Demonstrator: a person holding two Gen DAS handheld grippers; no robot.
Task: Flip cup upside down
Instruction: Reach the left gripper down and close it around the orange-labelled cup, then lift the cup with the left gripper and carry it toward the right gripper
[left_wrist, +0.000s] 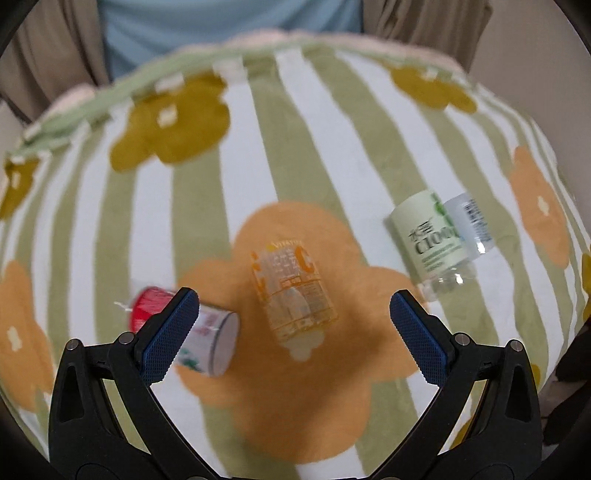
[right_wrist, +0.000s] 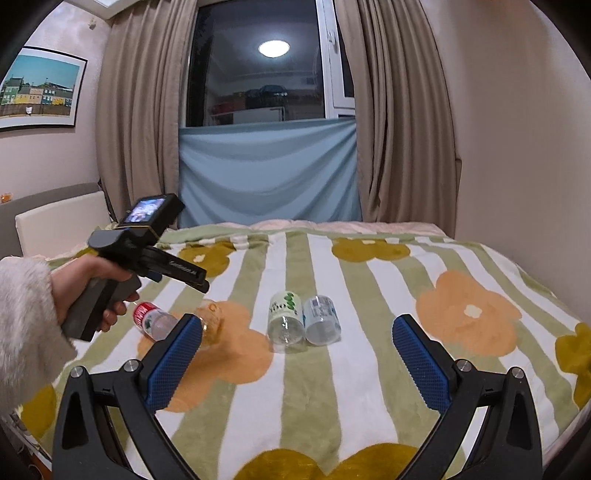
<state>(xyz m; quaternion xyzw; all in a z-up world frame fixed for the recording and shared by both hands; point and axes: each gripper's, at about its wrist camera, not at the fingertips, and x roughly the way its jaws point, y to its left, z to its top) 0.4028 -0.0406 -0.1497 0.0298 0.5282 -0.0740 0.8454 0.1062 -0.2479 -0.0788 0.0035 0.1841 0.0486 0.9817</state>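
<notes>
Several cut-bottle cups lie on their sides on a striped flower blanket (left_wrist: 295, 147). A clear cup with orange print (left_wrist: 293, 291) lies on an orange flower, straight ahead of my open, empty left gripper (left_wrist: 291, 332). A red-labelled cup (left_wrist: 184, 328) lies partly behind its left finger. A green-labelled cup (left_wrist: 428, 236) and a clear cup (left_wrist: 469, 229) lie side by side at the right. In the right wrist view my open right gripper (right_wrist: 295, 362) hovers above the blanket, near the green cup (right_wrist: 283, 317) and clear cup (right_wrist: 321, 319). The left gripper (right_wrist: 162, 258) is held above the red cup (right_wrist: 153, 321) and the orange-print cup (right_wrist: 210, 317).
The blanket (right_wrist: 369, 369) covers a bed. Curtains (right_wrist: 399, 129) and a blue cloth (right_wrist: 269, 173) hang behind it, with a wall at the right and a white headboard (right_wrist: 62, 221) at the left.
</notes>
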